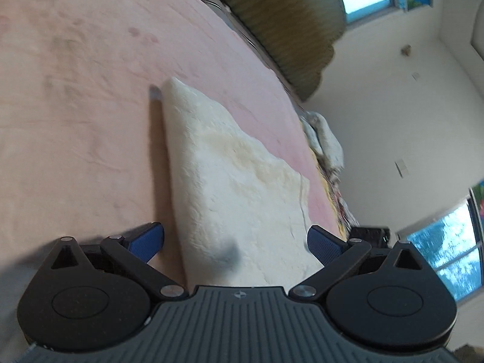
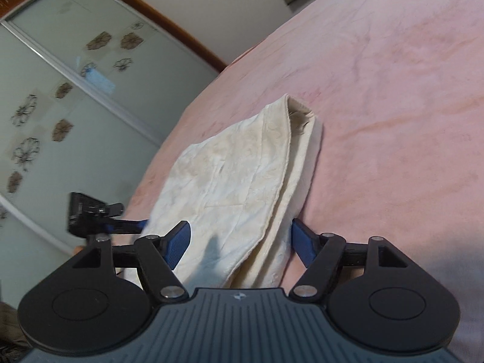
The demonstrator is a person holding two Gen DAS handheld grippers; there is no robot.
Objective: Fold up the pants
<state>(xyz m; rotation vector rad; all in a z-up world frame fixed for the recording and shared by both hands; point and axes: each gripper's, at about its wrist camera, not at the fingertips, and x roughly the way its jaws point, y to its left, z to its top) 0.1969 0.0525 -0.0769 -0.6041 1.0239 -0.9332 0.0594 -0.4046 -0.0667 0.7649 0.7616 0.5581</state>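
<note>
Cream pants (image 1: 236, 181) lie folded into a thick oblong on a pink bedsheet (image 1: 90, 90). In the left wrist view my left gripper (image 1: 237, 243) is open, its blue pads standing wide on either side of the pants' near end without pressing on it. The right wrist view shows the same pants (image 2: 236, 166) with their stacked layers open along the right edge. My right gripper (image 2: 240, 242) is open too, its pads straddling the near end of the fold. The left gripper (image 2: 90, 214) appears there at the pants' left side.
The pink sheet (image 2: 393, 90) spreads wide around the pants. A green quilted headboard (image 1: 287, 24) stands at the far end and bundled bedding (image 1: 323, 139) lies at the bed's right edge. A flowered sliding wardrobe door (image 2: 60, 106) stands beyond the left edge.
</note>
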